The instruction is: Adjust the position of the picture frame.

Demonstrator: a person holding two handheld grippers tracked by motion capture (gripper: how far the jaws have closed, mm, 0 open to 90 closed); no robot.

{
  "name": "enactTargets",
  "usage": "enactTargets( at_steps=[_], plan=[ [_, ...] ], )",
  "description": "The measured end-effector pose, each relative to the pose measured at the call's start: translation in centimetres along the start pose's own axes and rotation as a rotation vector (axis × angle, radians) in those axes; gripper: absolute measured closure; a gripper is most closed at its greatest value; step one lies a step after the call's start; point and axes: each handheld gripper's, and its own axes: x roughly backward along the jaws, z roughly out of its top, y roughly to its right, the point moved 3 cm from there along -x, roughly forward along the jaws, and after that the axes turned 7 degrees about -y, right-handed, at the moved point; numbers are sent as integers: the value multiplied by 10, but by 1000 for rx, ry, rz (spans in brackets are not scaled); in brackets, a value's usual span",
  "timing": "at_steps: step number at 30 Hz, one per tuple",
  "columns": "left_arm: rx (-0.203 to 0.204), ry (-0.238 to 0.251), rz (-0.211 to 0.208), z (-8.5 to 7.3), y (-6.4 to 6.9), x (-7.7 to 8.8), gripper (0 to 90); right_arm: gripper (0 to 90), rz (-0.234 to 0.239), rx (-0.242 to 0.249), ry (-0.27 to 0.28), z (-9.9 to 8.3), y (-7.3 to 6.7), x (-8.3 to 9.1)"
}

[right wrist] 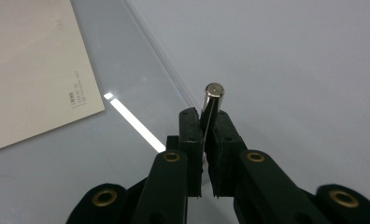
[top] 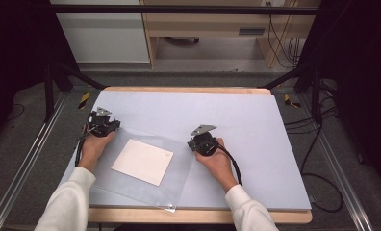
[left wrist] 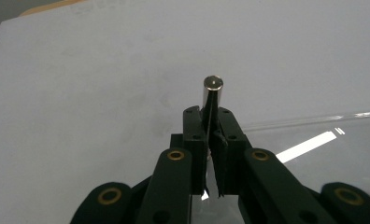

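High view: left gripper (top: 103,124) at the clear plastic sleeve's (top: 179,185) far-left corner, right gripper (top: 202,139) at its right edge; white card (top: 143,161) betw. them. Left gripper view: jaws shut on sleeve edge, steel pin (left wrist: 213,95) just ahead. Right gripper view: same, card off left.

Open table all round, little in the way

The grey mat (top: 256,120) lies bare beyond and right of both hands; only the flat clear sleeve (top: 145,185) with its white card (top: 143,161) lies between them, and dark frame posts (top: 49,91) flank the table's sides.
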Motion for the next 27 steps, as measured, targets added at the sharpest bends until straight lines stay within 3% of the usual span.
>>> enactTargets(
  at_steps=[8, 17, 21, 27],
  plan=[
    [4, -3, -7, 0, -1, 0, 842, 851, 4, -1, 0, 0, 0, 0],
    [40, -24, -9, 2, -1, 1, 845, 852, 4, -19, 2, 0, 1, 0],
    [34, -36, -14, 6, 0, 5, 849, 849, 47, -49, -11, 1, 4, 0],
    [20, -28, -29, 14, -2, 23, 850, 829, 79, -42, -14, 12, 6, 12]
  ],
)
